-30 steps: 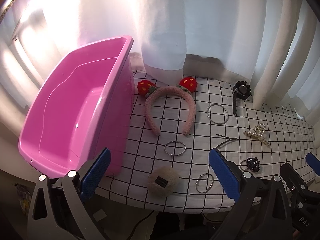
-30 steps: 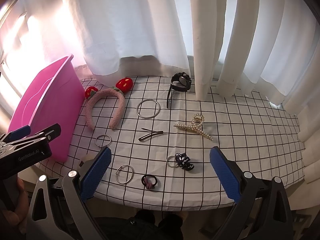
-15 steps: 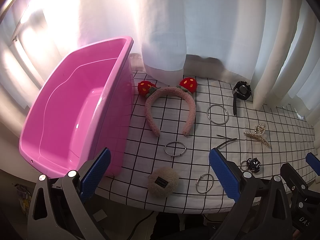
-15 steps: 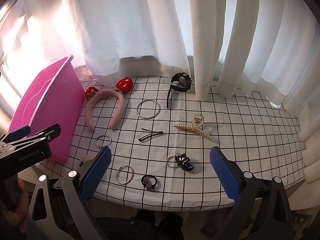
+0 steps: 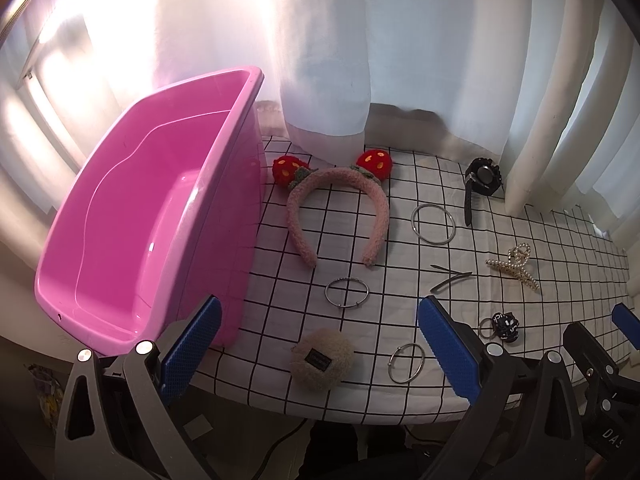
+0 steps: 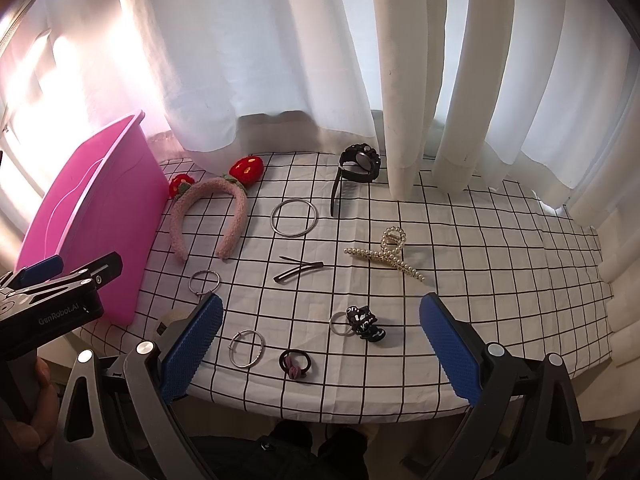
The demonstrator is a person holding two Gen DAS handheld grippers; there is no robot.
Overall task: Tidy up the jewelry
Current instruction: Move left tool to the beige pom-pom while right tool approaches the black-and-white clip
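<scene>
**Jewelry laid out, both tools poised wide open**

The left tool (image 5: pixel 316 344) and right tool (image 6: pixel 320 344) hover at the near edge of the checked-cloth counter (image 6: pixel 500 240), jaws spread and empty. A glossy pink plastic bin (image 5: pixel 132 232) stands empty at the far left, nearest the left tool. Just ahead of that tool lie a fuzzy cream puff (image 5: pixel 322 364) and a thin metal bangle (image 5: pixel 407 363); the plush strawberry headband (image 5: pixel 338 216) lies beyond, its legs pointing toward the tool. The pearl claw clip (image 6: pixel 386 254) and a black watch (image 6: pixel 358 168) lie nearer the right tool.
</scene>
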